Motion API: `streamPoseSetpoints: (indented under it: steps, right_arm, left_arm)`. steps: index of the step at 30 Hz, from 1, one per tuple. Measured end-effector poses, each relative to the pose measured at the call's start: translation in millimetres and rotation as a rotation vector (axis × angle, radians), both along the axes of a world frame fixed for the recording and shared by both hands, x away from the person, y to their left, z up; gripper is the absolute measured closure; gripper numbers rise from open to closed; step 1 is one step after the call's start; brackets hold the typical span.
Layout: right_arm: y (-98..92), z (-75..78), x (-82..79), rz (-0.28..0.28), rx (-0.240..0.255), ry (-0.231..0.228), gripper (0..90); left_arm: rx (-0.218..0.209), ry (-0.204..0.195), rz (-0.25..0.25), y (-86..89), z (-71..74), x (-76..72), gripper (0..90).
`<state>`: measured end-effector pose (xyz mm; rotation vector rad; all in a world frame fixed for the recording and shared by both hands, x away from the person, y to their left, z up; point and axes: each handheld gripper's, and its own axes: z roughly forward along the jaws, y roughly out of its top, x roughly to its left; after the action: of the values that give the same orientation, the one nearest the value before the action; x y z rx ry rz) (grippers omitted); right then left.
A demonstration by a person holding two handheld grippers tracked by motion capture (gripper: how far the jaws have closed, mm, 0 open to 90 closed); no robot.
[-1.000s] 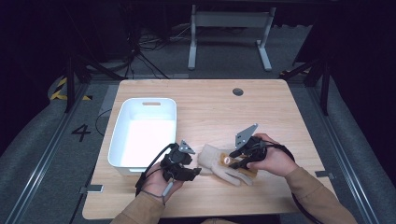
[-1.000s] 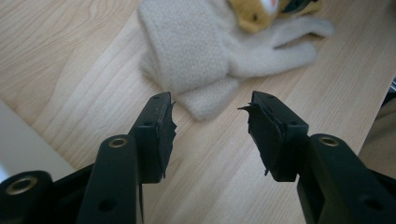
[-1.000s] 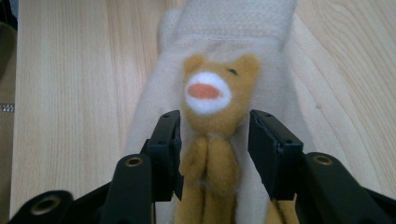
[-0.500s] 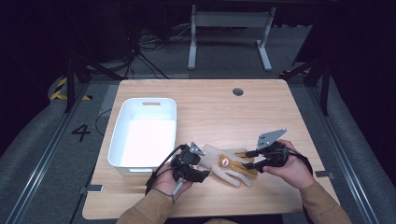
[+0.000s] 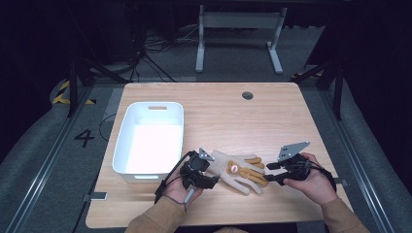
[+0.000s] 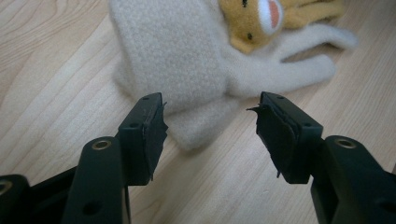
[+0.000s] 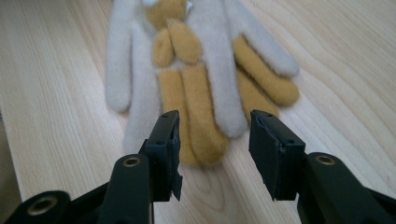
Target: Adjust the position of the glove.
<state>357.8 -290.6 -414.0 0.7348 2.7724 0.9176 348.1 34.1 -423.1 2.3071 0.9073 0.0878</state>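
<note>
Glove (image 5: 238, 171) between parted left tongs (image 6: 210, 128) and right tongs (image 7: 215, 144).

— What colours do you see on the glove (image 5: 240, 171)?

— You have a cream fleece glove with mustard-yellow fingers laid among the cream ones, and a small tan animal face (image 6: 254, 18) with a white and orange muzzle and black dot eyes.

— And around it?

— Your table (image 5: 214, 111) is pale wood with a fine grain. The bin (image 5: 127, 145) is plain white. Both of your grippers, left gripper (image 6: 210, 126) and right gripper (image 7: 215, 140), are matte black with brass-coloured screw eyes; the plate (image 5: 293, 148) is grey.
</note>
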Motion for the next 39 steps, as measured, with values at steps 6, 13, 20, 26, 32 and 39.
streamPoseSetpoints:
  steps: [6, 13, 20, 26, 32, 39]
  right_arm:
    - [0.3, -6.7, -1.9, 0.015, -0.026, 0.021, 52.9]
    - [10.0, -18.8, -2.3, 0.044, -0.089, 0.056, 46.4]
    - [15.8, -23.9, -3.1, 0.034, -0.139, 0.056, 58.4]
    - [17.3, -19.3, -5.4, 0.025, -0.158, 0.037, 81.0]
    - [18.6, -20.3, -6.0, 0.026, -0.16, 0.035, 82.3]
    - [16.0, -21.5, -5.5, 0.028, -0.147, 0.031, 82.2]
  left_arm:
    - [0.005, -0.018, 0.021, -1.0, -1.3, 1.3, 42.0]
    - [0.01, -0.025, 0.038, -5.7, -5.6, 3.3, 42.5]
    - [0.025, -0.025, 0.043, -10.0, -10.8, 6.7, 41.0]
    - [0.037, -0.031, 0.065, -11.9, -14.1, 9.1, 40.1]
    - [0.071, -0.042, 0.096, -15.7, -16.2, 9.5, 39.0]
    - [0.056, -0.02, 0.089, -16.8, -19.0, 14.1, 35.6]
